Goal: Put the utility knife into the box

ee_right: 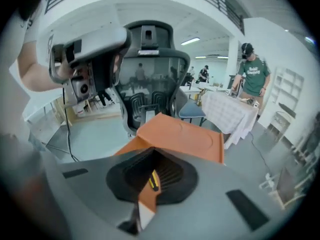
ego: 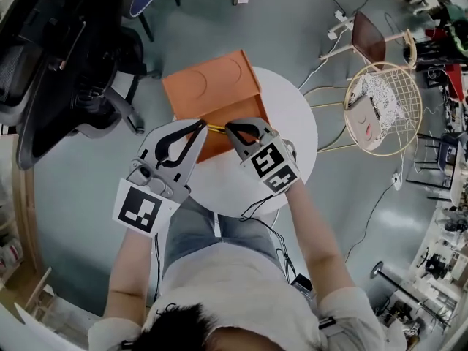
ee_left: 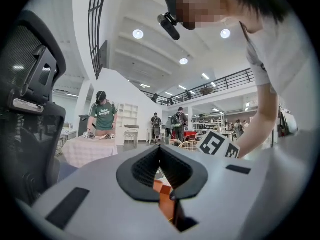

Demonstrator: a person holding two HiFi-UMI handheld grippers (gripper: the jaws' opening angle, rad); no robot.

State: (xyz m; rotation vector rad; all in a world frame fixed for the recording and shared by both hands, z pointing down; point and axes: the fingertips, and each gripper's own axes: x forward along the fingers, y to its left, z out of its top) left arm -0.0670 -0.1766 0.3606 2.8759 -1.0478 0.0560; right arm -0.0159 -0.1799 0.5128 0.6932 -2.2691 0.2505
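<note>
- Bright, even indoor light; ceiling lamps (ee_left: 138, 34) glare white overhead.
- Fisheye bends the edges, and the corners go black.
- My left gripper (ee_left: 160, 148) blurs close to the lens; shadows stay soft.

Round white table (ego: 292, 123) just in front of me, orange box (ego: 212, 86) resting on its far-left part, the box's lid reaching out past the rim, the rest of the top bare white

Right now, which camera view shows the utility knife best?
The right gripper view: the utility knife shows close up, yellow and black, in the right claw. The head view shows only a yellow sliver over the box. The left gripper view hardly shows it.
</note>
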